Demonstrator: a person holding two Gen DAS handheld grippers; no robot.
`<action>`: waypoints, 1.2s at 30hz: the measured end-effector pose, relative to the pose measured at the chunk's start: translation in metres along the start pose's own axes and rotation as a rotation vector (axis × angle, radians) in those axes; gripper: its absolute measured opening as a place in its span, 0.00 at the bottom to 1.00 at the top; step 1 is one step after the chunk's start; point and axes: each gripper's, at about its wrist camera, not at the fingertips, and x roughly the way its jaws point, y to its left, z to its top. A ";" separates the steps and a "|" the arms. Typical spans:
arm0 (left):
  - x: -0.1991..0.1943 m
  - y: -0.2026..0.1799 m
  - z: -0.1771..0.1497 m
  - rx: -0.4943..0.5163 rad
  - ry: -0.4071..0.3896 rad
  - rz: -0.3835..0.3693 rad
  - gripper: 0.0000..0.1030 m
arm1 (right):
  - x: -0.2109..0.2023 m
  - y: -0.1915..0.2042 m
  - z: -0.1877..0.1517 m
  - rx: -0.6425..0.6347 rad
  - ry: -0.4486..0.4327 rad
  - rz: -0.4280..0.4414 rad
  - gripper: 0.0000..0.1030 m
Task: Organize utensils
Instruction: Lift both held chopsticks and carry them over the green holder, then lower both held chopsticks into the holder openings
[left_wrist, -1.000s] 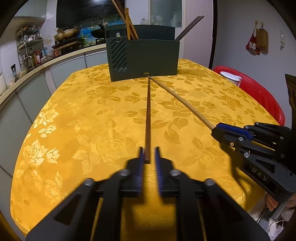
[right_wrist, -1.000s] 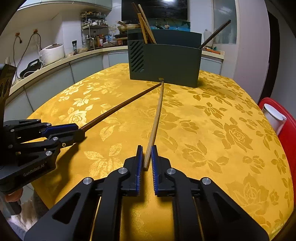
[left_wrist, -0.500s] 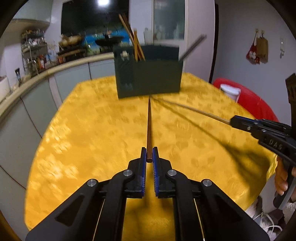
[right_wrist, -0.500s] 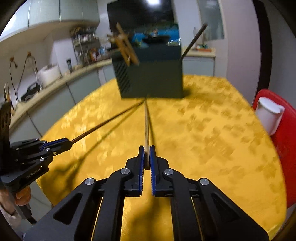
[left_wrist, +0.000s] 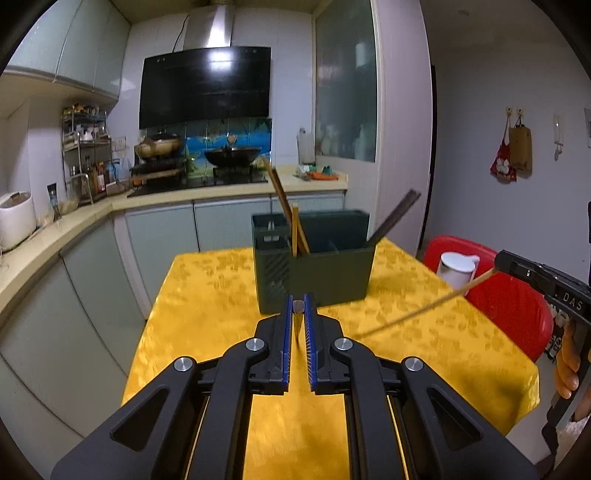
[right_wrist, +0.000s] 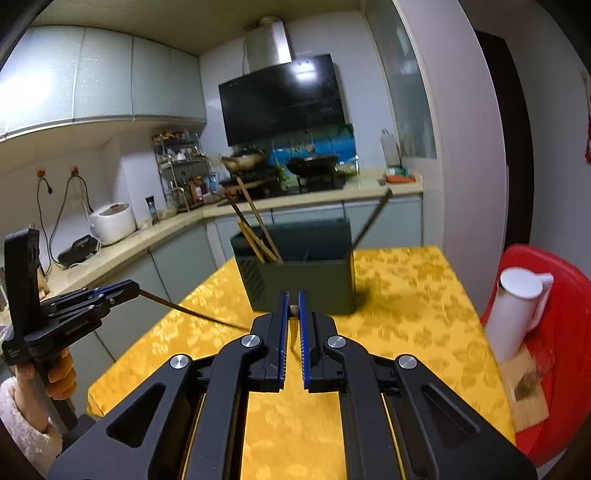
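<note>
Gripping one chopstick apiece, both tongs hang above the yellow tablecloth (left_wrist: 207, 295), pointed toward the dark green utensil holder (left_wrist: 328, 273) standing near the table's far end.

From the left wrist camera, the left gripper (left_wrist: 298, 310) has its blue pads pressed narrow on the dark chopstick (left_wrist: 297, 307), of which only the butt end shows here, end-on between the tips. The same camera catches the right gripper (left_wrist: 498, 260) at the right edge, with the pale chopstick (left_wrist: 424, 311) slanting down and leftward from its tip, clear of the cloth. Fingers of the right hand (left_wrist: 567, 373) wrap its handle. The holder's inside is partly open to this camera: pale chopsticks lean in its left part and dark ones lean out over its right corner.

From the right wrist camera the roles swap. The right gripper (right_wrist: 291, 308) is clamped narrow on the pale chopstick, seen only as a small end between the pads, while the dark chopstick shows full length, running from the left gripper (right_wrist: 135, 287) at the left edge down toward the middle. The left hand (right_wrist: 61, 373) and a fluffy white sleeve (right_wrist: 22, 424) appear only here. This camera also shows a white jug (right_wrist: 517, 314) on a red chair (right_wrist: 557, 369) just beside the table's right edge; the left camera shows only the jug's top.
</note>
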 end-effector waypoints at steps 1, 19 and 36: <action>0.001 0.000 0.005 0.000 -0.004 0.000 0.06 | 0.002 0.001 0.003 -0.003 -0.002 0.003 0.06; 0.018 0.013 0.049 -0.001 0.008 -0.021 0.06 | 0.032 0.020 0.062 -0.032 0.060 0.045 0.06; 0.030 0.014 0.057 0.026 0.016 -0.026 0.06 | 0.046 0.027 0.065 -0.062 0.098 0.036 0.06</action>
